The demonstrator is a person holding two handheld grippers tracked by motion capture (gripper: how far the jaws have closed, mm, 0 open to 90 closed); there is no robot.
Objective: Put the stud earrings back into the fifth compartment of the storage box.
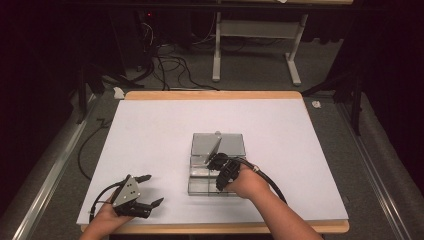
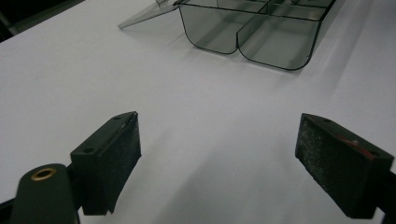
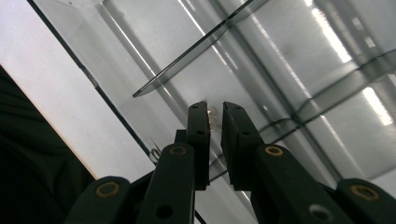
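A clear plastic compartment box (image 1: 216, 167) sits near the middle of the desk (image 1: 150, 125), a little toward the near edge, its long axis running from the near edge toward the far edge. Its lid (image 1: 218, 144) lies open toward the far edge, and a thin panel stands tilted above it. The right hand-held gripper (image 1: 216, 161) is on the box, jaws drawn to a narrow gap with a small pale piece (image 3: 212, 112) between them, perhaps a tab of the box; the glare leaves this unsure. The left hand-held gripper (image 1: 150, 190) rests near the desk's near-left corner, jaws wide and empty, with the box ahead and to its right, well apart
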